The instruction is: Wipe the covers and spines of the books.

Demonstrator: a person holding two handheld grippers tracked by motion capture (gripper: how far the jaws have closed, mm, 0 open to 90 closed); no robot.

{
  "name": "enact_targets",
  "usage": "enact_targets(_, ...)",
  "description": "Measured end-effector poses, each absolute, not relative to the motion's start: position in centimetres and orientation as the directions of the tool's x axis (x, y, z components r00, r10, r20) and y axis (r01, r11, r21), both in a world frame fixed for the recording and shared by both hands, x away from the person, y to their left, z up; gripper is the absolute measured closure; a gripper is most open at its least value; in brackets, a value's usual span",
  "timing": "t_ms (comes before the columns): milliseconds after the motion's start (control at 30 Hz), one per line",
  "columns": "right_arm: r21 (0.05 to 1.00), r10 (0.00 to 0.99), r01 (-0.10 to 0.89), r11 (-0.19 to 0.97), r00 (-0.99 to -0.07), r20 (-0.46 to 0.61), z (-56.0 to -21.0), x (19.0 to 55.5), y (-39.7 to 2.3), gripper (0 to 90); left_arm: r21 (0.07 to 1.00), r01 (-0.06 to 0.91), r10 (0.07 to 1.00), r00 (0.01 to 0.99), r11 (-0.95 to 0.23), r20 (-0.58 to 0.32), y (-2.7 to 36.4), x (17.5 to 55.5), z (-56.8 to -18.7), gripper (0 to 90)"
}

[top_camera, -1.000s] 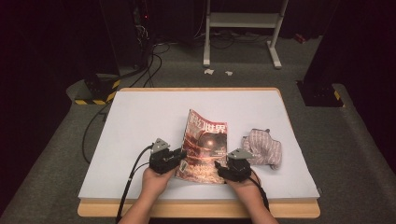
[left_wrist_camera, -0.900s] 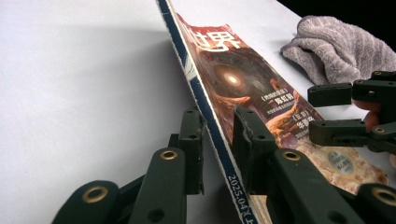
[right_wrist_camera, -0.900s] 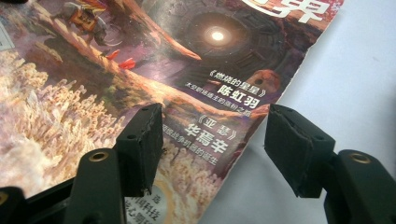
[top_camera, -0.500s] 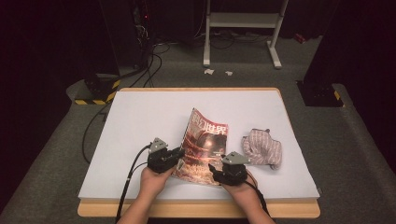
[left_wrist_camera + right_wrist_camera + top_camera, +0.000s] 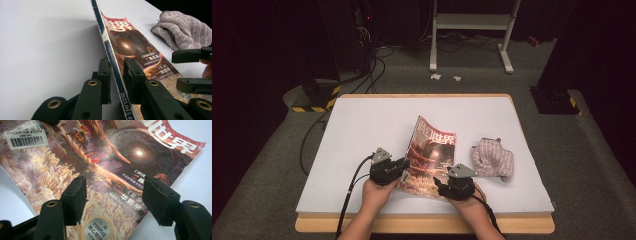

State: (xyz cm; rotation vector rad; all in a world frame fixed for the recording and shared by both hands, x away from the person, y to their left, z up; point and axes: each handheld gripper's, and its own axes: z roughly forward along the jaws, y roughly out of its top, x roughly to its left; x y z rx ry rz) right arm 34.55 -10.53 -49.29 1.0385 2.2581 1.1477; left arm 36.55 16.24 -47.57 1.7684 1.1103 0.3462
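Note:
A magazine [image 5: 432, 150] with a reddish cover lies on the white table top [image 5: 362, 130], its spine edge raised so the cover slopes down to the right. My left gripper [image 5: 403, 167] is shut on that spine near its near end; in the left gripper view the jaws [image 5: 116, 72] clamp the blue spine of the magazine [image 5: 132, 47] from both sides. My right gripper [image 5: 442, 185] stands open at the cover's near right corner. In the right gripper view its two pads [image 5: 117, 200] straddle the cover [image 5: 100, 157] with a wide gap, holding nothing. Its jaws also appear at the right of the left gripper view [image 5: 185, 70].
A crumpled grey-pink cloth [image 5: 493, 159] lies right of the magazine, also seen in the left gripper view [image 5: 185, 30]. Cables trail off the table's left side. A white metal stand [image 5: 472, 30] and dark equipment stand on the floor beyond the far edge.
My right gripper has shifted slightly left, onto the magazine's near right corner. The left gripper and the raised spine have stayed put.

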Motion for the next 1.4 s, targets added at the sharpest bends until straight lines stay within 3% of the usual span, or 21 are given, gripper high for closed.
enact_targets(467, 0.766, 0.764, 0.477, 0.432, -0.645, -0.029, -50.2, 34.9, -10.1, 39.5, 0.846, 0.522, 0.804, 0.546, -0.106, -0.236, 16.2, 36.4, -47.8, 73.6)
enact_targets(733, 0.766, 0.769, 0.477, 0.431, -0.638, -0.035, -50.3, 34.9, -10.0, 40.3, 0.849, 0.521, 0.763, 0.584, -0.091, -0.277, 16.5, 35.6, -47.8, 48.2)
enact_targets(900, 0.767, 0.769, 0.476, 0.431, -0.638, -0.035, -50.3, 34.9, -10.0, 40.6, 0.860, 0.504, 0.767, 0.581, -0.078, -0.271, 16.5, 34.8, -47.3, 39.1)
enact_targets(1067, 0.767, 0.756, 0.468, 0.439, -0.654, -0.033, -50.3, 34.8, -9.9, 41.5, 0.863, 0.492, 0.750, 0.613, -0.117, -0.248, 16.1, 34.1, -47.6, 41.5)
enact_targets(1400, 0.766, 0.757, 0.472, 0.436, -0.653, -0.028, -50.3, 34.9, -9.9, 41.6, 0.794, 0.584, 0.850, 0.495, -0.171, -0.180, 17.4, 35.3, -49.4, 37.6)
